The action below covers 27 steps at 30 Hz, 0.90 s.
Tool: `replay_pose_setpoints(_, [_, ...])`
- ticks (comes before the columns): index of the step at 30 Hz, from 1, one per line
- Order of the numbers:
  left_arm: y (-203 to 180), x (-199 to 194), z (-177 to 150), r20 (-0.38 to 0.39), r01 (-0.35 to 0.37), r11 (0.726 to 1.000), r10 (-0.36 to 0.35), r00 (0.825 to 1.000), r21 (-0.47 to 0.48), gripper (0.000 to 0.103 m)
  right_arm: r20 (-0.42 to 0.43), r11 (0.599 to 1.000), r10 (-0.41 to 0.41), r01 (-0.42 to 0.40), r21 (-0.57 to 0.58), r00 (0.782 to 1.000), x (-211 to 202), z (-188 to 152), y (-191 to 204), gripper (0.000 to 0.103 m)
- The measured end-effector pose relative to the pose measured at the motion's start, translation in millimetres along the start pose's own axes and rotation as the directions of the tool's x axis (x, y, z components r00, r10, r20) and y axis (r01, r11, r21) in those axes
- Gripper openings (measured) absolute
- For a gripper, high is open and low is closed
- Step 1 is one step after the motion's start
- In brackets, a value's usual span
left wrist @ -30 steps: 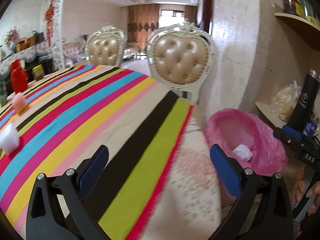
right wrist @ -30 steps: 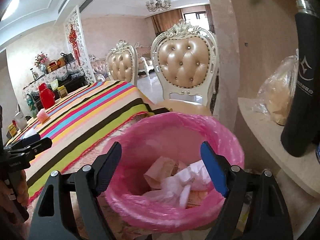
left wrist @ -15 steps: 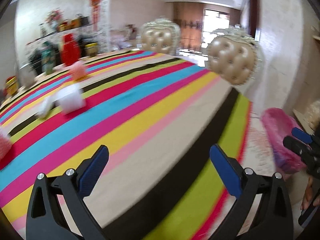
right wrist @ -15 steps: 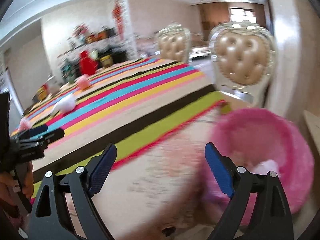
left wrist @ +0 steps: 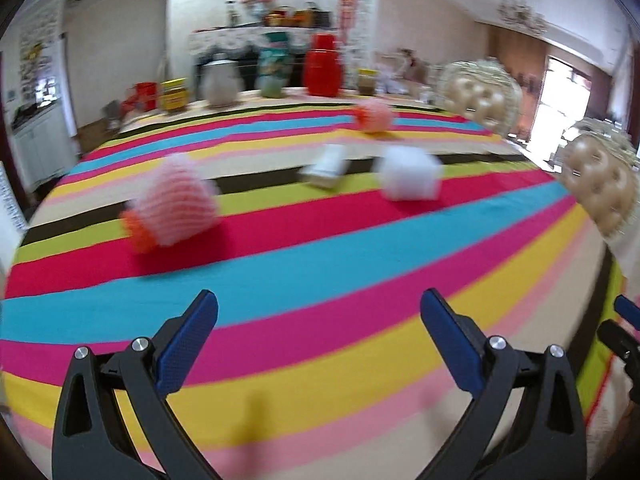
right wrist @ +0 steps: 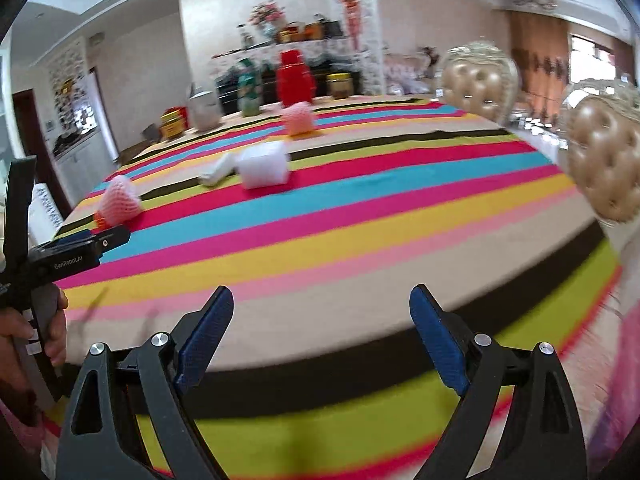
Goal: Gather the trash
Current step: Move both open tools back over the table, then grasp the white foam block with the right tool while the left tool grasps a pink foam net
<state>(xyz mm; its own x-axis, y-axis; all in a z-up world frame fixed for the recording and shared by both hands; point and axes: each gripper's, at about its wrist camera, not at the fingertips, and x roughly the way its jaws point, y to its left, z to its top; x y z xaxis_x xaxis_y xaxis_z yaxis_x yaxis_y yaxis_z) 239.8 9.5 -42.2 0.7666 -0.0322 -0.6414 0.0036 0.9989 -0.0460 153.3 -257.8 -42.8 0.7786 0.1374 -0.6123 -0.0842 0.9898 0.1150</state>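
Note:
Trash lies on the striped tablecloth (left wrist: 320, 280): a pink foam net (left wrist: 172, 204) at the left, a white foam block (left wrist: 408, 178) in the middle, a small white carton (left wrist: 328, 166) beside it, and a second pink foam net (left wrist: 374, 116) farther back. My left gripper (left wrist: 318, 316) is open and empty, well short of them. In the right wrist view the same pink net (right wrist: 118, 198), white block (right wrist: 264, 168) and far net (right wrist: 298, 118) show beyond my right gripper (right wrist: 320, 312), open and empty over the table's near edge. The left gripper (right wrist: 86, 246) shows at the left, held by a hand.
Two tufted chairs (left wrist: 480, 96) (left wrist: 600, 188) stand at the table's right side. A red jug (left wrist: 322, 64), a metal pot (left wrist: 220, 84), a green bottle (left wrist: 272, 70) and jars (left wrist: 174, 94) line the far edge. A pink blur (right wrist: 620, 360) shows at the right.
Both grippers swung left from the pink-lined bin to face the table. The bin has left the left view. The trash items now lie ahead of both open grippers.

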Motion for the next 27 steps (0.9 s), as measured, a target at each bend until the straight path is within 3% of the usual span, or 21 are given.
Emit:
replay_pose_setpoints(5, [63,6,6,-0.009,-0.087,0.995,0.087,0.996,-0.05,0.098,-0.028,0.998,0.042,-0.043,-0.036,0.999,30,23,30,0.085])
replay_pose_setpoints(9, [100,20,17,-0.019,-0.107,0.992,0.106,0.994,-0.072,0.098,-0.035,0.997,0.064,-0.066,-0.043,0.997,48,34,48,0.085])
replay_pose_setpoints(14, [123,46,44,-0.007,-0.123,0.992,0.123,0.992,0.001,0.098,-0.05,0.996,0.075,-0.077,-0.04,0.996,65,45,59,0.085])
replay_pose_setpoints(21, [127,89,67,-0.043,-0.078,0.995,0.081,0.996,0.067,0.098,-0.067,0.996,0.061,-0.065,-0.053,0.996,89,57,70,0.085])
replay_pose_setpoints(24, [124,105,71,-0.068,-0.028,0.998,0.032,0.997,0.058,0.098,-0.07,0.997,0.041,-0.045,-0.066,0.997,104,65,74,0.085])
replay_pose_setpoints(26, [122,106,72,-0.064,0.032,0.999,-0.03,0.997,0.028,0.079,-0.072,0.997,0.033,-0.038,-0.062,0.997,114,71,74,0.085])
replay_pose_setpoints(27, [121,105,71,-0.065,0.053,0.998,-0.051,0.997,0.016,0.06,-0.076,0.998,0.028,-0.032,-0.058,0.997,122,76,73,0.085])
